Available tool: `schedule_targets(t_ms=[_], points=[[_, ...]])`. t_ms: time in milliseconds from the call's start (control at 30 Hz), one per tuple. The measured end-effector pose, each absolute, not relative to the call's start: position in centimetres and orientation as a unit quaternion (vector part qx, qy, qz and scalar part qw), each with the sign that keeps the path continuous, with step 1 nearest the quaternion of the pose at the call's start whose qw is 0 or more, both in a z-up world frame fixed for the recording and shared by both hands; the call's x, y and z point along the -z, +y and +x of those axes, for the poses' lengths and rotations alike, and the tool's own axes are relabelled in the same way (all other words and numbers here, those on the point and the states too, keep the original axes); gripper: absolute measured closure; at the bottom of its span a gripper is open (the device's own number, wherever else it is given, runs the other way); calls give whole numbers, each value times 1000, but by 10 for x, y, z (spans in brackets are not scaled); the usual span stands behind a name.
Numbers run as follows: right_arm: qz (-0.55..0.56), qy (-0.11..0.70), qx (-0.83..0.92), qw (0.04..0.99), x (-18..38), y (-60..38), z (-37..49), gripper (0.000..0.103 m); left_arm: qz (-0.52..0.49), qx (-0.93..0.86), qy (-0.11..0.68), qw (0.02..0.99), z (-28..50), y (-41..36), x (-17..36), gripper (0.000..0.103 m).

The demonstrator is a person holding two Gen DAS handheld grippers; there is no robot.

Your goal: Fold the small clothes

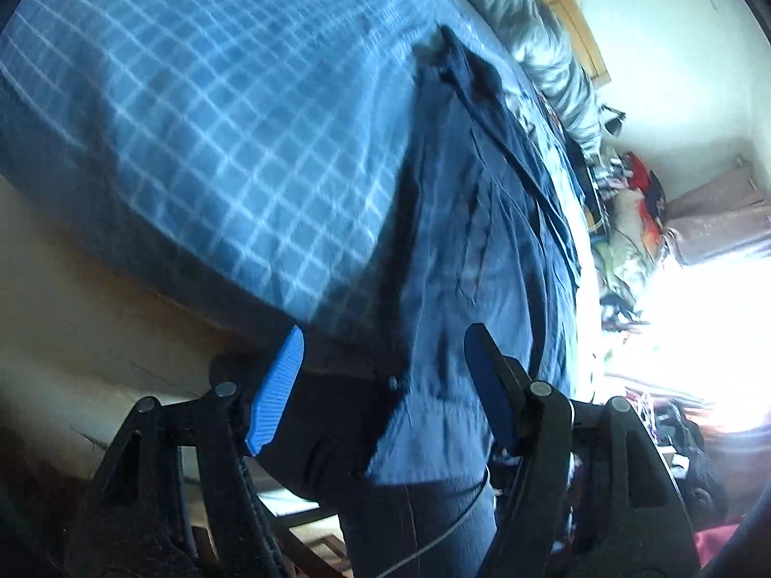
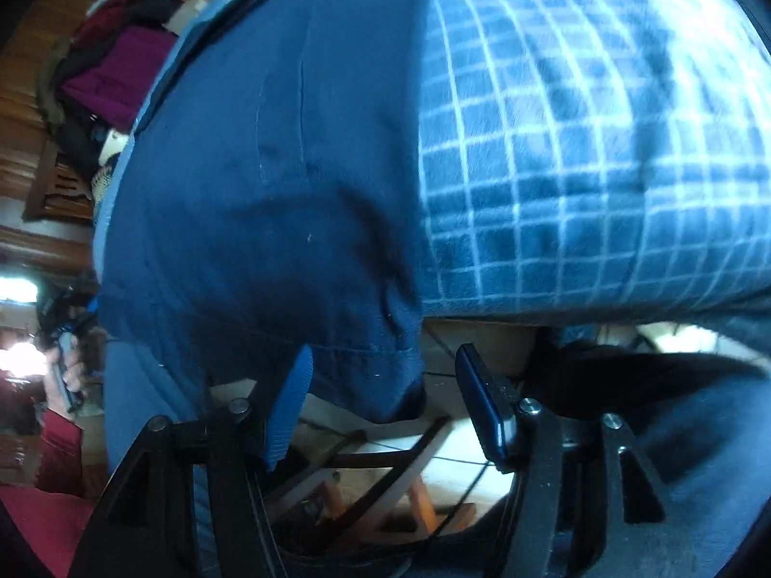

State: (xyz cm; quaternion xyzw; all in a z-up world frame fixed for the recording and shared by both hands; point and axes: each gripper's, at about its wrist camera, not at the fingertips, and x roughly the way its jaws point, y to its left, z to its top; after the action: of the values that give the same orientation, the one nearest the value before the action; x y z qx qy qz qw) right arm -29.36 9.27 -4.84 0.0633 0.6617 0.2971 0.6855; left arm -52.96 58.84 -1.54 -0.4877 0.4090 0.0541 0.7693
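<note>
The dark blue garment (image 2: 270, 183) lies on the blue checked blanket (image 2: 578, 154), its near edge hanging over the bed's side. Left gripper (image 1: 385, 385) and right gripper (image 2: 380, 404) both stand open, their pads not pressing the cloth.

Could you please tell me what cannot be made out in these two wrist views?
- Left wrist view: the dark blue garment is motion-blurred, so its type stays unclear.
- Left wrist view: glare whites out the area right of the checked blanket.
- Right wrist view: the garment's far end is cut off at the top edge.
</note>
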Motion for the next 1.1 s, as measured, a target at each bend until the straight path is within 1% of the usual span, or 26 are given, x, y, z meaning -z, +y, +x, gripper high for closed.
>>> schedule_targets(t_ms=[200,533,600,633,700,767,933,1033,1100], points=[[101,657,-314,678,53,95,-282,37,-461,-45,439,770,-537,578,18,35],[88,658,-320,676,50,102,-290,37,-432,2,486,760,-525,551,37,36],[90,658,-317,677,54,99,-288,35,-427,5,491,759,-522,548,39,37],[92,658,-316,677,56,98,-288,35,-429,5,489,760,-521,548,39,38],[91,659,-315,677,56,98,-288,35,-430,7,484,762,-523,549,38,45],[87,658,-317,677,54,100,-289,35,-431,10,481,764,-523,549,36,49],[88,642,-326,689,47,99,-293,35,-429,9,477,767,-525,549,33,50],[93,653,-322,679,54,99,-292,35,-432,11,479,764,-523,547,36,51],[99,660,-329,668,59,100,-292,33,-438,14,478,761,-523,544,38,59]])
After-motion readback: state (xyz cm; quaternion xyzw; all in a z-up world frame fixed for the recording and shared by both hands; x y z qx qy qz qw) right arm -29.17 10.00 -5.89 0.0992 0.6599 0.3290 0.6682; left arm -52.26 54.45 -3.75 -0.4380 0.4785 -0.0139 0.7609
